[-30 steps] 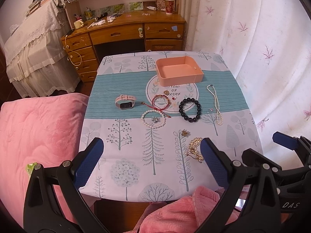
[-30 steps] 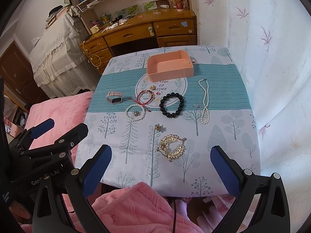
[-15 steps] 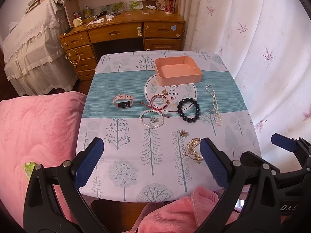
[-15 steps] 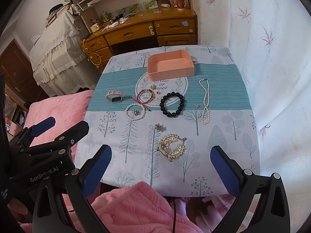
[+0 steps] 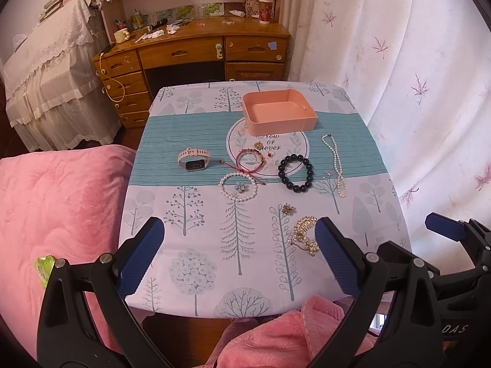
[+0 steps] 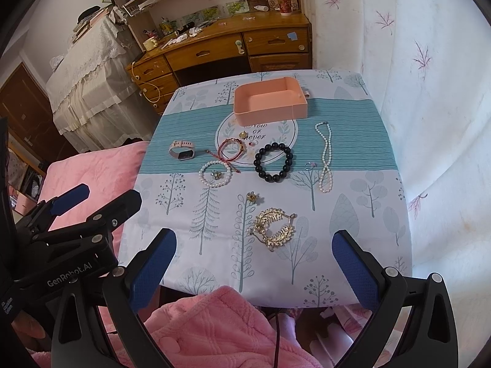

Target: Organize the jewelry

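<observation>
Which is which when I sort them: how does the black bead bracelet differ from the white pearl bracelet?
The black bead bracelet has large dark beads; the white pearl bracelet has small pale ones. The pearl one rings a small flower charm; the black one rings only cloth. Both lie flat as closed loops.

Left gripper (image 5: 237, 253): black plastic frame w/ triangular cutouts, blue textured pads (image 5: 139, 259), silver screws at the finger pivots. Right gripper (image 6: 253, 271): same build, same blue pads (image 6: 356, 271). White "GenRobot.AI" on the left unit's body, "DAS" on the right's
</observation>
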Motion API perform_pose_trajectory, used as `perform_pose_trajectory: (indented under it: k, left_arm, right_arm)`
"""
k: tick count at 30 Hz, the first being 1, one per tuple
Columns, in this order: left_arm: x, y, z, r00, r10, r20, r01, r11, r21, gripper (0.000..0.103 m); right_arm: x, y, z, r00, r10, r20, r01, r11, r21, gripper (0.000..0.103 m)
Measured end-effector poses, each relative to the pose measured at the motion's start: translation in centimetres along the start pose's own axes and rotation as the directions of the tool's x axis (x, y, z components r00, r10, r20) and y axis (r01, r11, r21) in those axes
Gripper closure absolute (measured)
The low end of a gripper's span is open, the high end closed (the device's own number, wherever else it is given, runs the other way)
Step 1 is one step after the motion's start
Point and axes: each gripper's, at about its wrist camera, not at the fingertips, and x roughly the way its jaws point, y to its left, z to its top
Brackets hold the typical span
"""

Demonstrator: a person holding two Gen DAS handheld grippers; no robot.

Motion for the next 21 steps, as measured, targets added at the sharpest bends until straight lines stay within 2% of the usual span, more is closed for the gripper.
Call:
perform_pose_trajectory:
  k: [7,13,18,21]
  left_arm:
    - [-0.7,0.4,-0.7,1.000,-0.009,0.007,0.010,0.999,-0.035,0.005]
    - [-1.5,1.4,-1.6,0.999,-0.030,0.026,0.032,0.995,-0.098,0.005]
    - [-1.7,1.7,-2.6,0.997,-0.065,0.037,0.068,0.993,-0.092,0.005]
    - [-1.4,2.2,-3.2,0.997,-0.065,0.045,0.069,0.994,-0.081,0.006]
  right_arm:
    - [-0.2,0.3,-1.2,1.000,-0.006,0.016,0.006,1.000,-0.002,0.000]
    - [-1.4,0.1,-2.1,0.995,-0.003,0.102,0.006,1.000,-0.025,0.000]
    - [-2.4,0.3,-2.7,0.982,0.007,0.191,0.002,0.999,-0.046,0.000]
    - [-2.1,0.8,-3.1,0.981,0.008,0.192,0.004,0.998,-0.062,0.000]
